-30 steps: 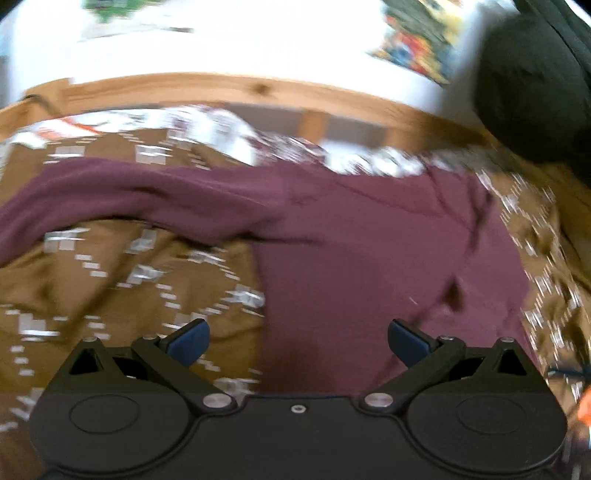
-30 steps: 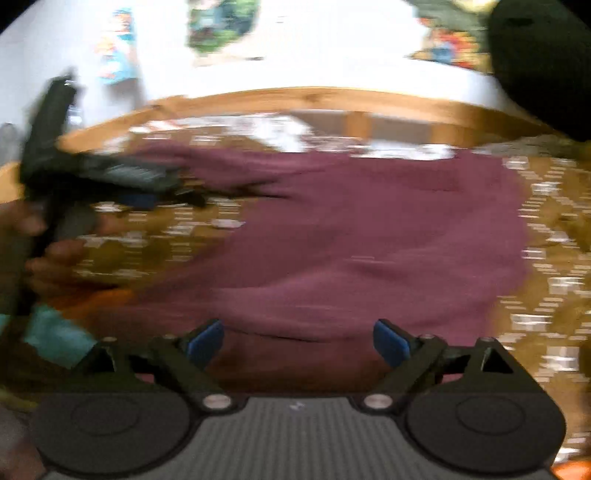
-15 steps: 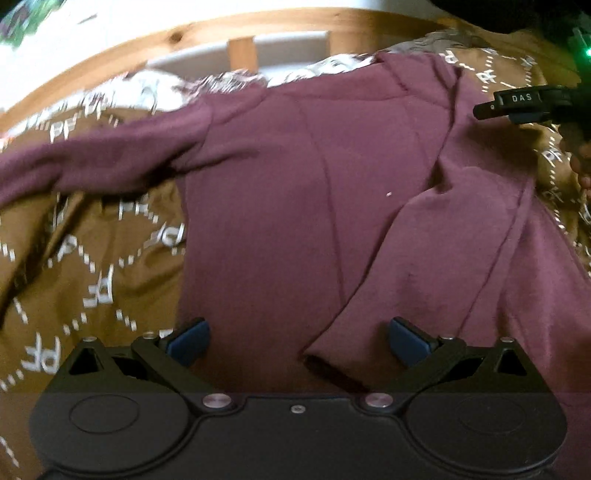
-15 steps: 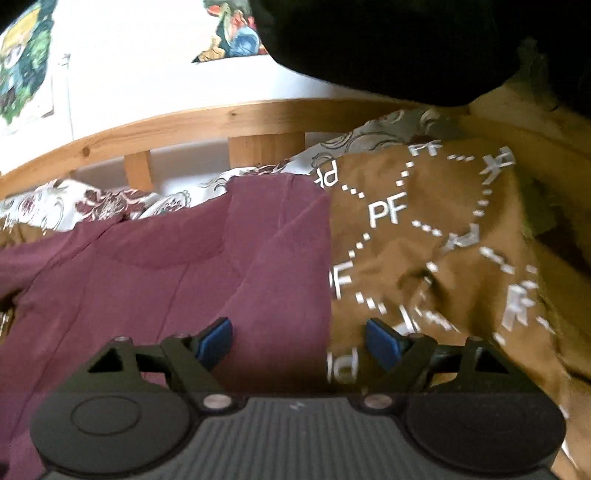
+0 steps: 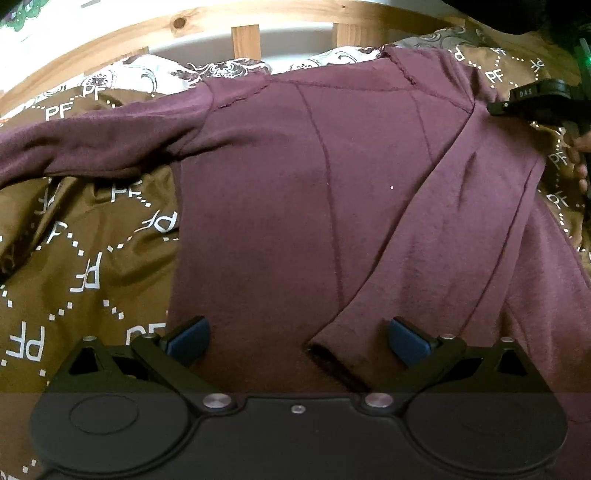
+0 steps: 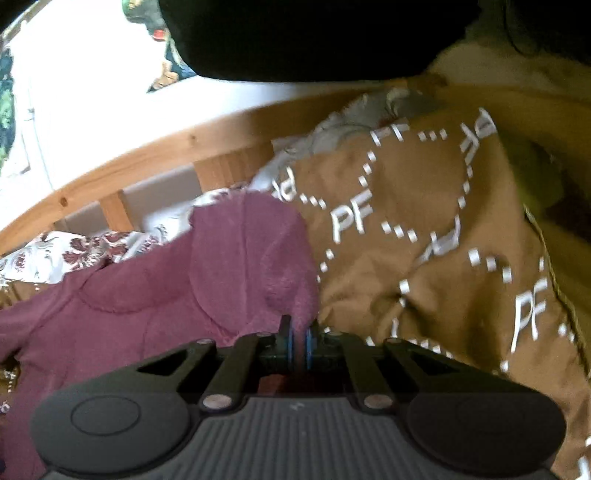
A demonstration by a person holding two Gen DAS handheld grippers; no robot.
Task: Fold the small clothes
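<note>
left wrist: brown blanket [image 5: 92, 258] under sweater [image 5: 295, 192]

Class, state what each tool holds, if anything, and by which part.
Right tool: shut on the maroon shirt, at its shoulder edge. Left tool: open, holding nothing.

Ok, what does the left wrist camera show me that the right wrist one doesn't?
Left wrist only: the whole maroon shirt spread out, one sleeve folded across its front with the cuff by the open left gripper, the other sleeve stretched out sideways.
Right wrist only: the right gripper, jaws shut on the shirt's edge.
Both: shirt, brown blanket, wooden bed frame.
</note>
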